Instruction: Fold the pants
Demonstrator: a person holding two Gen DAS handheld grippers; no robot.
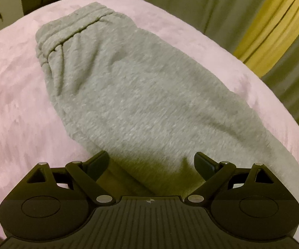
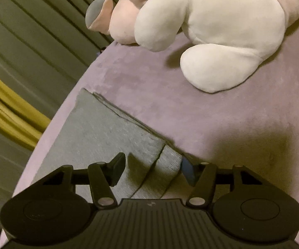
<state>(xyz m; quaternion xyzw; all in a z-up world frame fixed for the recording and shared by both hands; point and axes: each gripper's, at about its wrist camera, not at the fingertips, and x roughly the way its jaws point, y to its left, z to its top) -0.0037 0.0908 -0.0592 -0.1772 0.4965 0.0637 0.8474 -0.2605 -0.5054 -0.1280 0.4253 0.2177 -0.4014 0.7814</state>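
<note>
Grey sweatpants lie on a pink plush bed cover, folded lengthwise, with the elastic waistband at the far left. My left gripper is open, its fingers either side of the near part of the pants, just above the cloth. In the right wrist view the leg end of the pants lies near the bed's left edge, with the ribbed cuff between my fingers. My right gripper is open over that cuff.
A large white and pink plush toy lies on the bed beyond the cuff. Grey and yellow curtains hang past the bed's edge. A cabinet stands at the far left.
</note>
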